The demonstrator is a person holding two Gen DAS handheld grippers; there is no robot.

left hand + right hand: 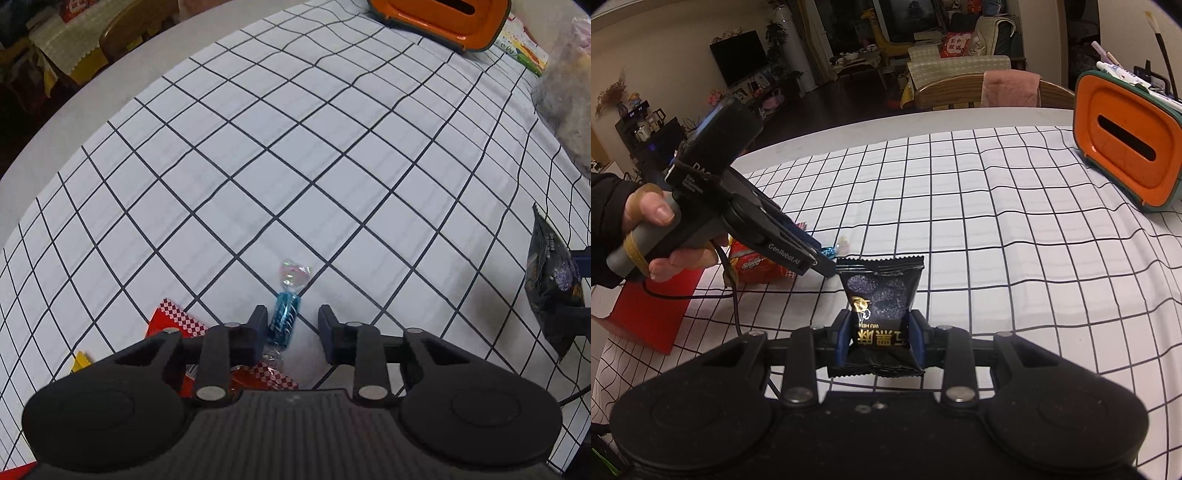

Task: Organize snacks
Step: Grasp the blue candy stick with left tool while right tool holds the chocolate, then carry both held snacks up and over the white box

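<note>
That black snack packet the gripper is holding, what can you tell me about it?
The black snack packet is a small, glossy pillow pouch with crimped, serrated ends, grey-purple round cakes pictured on its front and gold lettering, seen upside down. It looks like foil or plastic film. The right gripper is shut on it, blue pads pressing its two side edges near the lower half, so it stands roughly upright above the checked tablecloth. Nothing else touches it.
</note>
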